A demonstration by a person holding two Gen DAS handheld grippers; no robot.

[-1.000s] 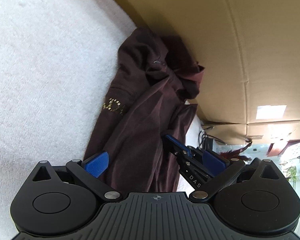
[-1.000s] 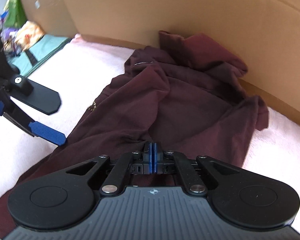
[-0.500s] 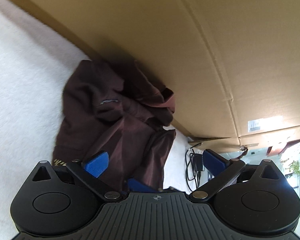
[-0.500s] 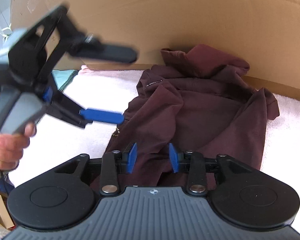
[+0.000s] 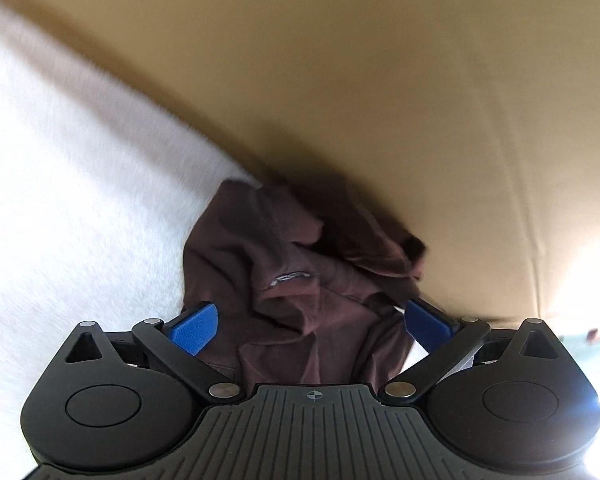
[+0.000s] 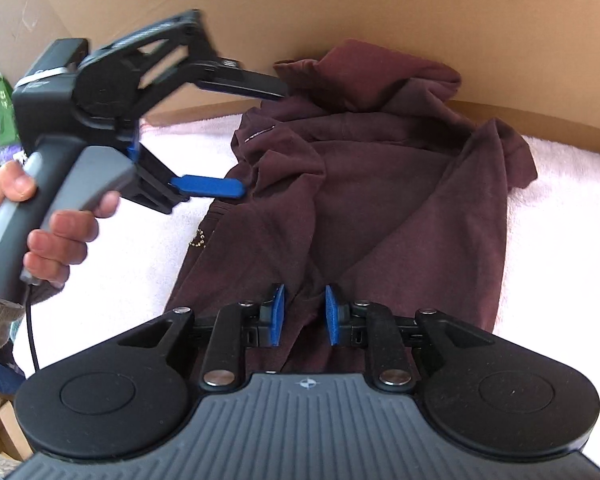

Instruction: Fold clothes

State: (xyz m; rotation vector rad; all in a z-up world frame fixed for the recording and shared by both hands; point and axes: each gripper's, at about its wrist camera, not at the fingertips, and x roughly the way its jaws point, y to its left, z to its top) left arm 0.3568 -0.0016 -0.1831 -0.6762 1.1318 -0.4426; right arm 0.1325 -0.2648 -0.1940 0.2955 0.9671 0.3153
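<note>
at the back edge of the white towel-like surface (image 6: 112, 280), pushed up against the brown cardboard wall (image 6: 380, 4), lies a crumpled maroon garment (image 6: 380, 200), its upper part bunched in folds against the cardboard and its lower part spread toward the near edge; a small gold print (image 6: 198, 239) shows near its left side. in the left wrist view the same garment (image 5: 300, 280) sits where the white surface (image 5: 60, 200) meets the cardboard (image 5: 380, 80). the right gripper (image 6: 304, 314) is low over the garment's near part, its blue pads standing narrowly apart after having just been closing, with a ridge of the maroon cloth rising between them, though not visibly pinched. the left gripper (image 6: 236, 136), held by a hand (image 6: 56, 236) on its grey handle, hovers at the garment's upper left, jaws spread wide, one finger over the bunched folds and the blue-padded one beside the cloth's left edge; from its own camera the left gripper (image 5: 312, 322) is wide and grips nothing.
</note>
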